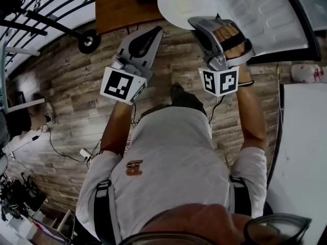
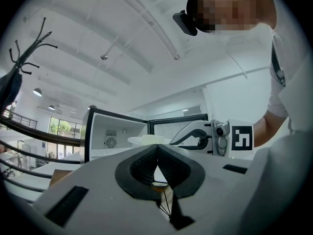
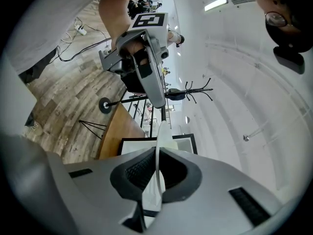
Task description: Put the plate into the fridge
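Note:
The white plate (image 1: pixel 179 1) is held level at the top of the head view, with my right gripper (image 1: pixel 196 20) shut on its near rim. In the right gripper view the plate (image 3: pixel 160 131) stands edge-on between the jaws. Just beyond the plate stands the small fridge (image 2: pixel 110 133), its door (image 1: pixel 260 14) swung open to the right. My left gripper (image 1: pixel 157 30) hovers to the left of the plate, shut and empty. The left gripper view shows its pads (image 2: pixel 146 163) meeting with nothing between them, and the plate (image 2: pixel 144 140) in front of the fridge opening.
A wooden tabletop (image 1: pixel 120 4) lies left of the fridge. A black coat stand's base (image 1: pixel 88 41) rests on the plank floor, with cables (image 1: pixel 66 152) trailing at the left. A white counter (image 1: pixel 306 152) runs along the right.

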Demonstrator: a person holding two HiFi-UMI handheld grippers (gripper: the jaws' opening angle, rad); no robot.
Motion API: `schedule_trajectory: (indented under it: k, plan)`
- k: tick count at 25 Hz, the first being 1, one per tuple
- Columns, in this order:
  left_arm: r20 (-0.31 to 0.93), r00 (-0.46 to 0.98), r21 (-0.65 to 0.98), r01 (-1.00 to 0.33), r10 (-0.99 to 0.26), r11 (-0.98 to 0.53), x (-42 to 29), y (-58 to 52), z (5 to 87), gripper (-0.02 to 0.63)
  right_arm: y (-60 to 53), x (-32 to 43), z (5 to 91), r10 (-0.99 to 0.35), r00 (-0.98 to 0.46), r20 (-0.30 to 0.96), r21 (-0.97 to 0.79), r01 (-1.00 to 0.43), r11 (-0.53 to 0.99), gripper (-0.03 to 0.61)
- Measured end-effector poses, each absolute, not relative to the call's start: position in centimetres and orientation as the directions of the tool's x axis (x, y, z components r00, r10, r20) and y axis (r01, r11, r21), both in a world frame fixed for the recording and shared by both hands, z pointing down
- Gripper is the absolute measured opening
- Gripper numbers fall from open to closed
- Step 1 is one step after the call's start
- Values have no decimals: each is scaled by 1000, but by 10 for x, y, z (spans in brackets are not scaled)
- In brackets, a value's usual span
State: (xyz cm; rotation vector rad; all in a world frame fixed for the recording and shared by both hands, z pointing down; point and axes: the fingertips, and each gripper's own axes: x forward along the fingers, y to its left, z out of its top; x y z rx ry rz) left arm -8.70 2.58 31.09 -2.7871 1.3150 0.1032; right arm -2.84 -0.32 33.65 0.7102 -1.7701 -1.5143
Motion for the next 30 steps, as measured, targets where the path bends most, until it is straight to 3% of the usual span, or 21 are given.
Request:
schedule_trajectory:
  k: [24,30]
  plan:
    - [-81,530,-7,-847,-844,-531,-33,-244,312,18,-290,13,341,-744,-641,189,978,50,205,40]
    - [-75,521,-16,-853,-850,-522,-30,-263,311,18,-322,16,342,-749,-627,212,973,61,225,40]
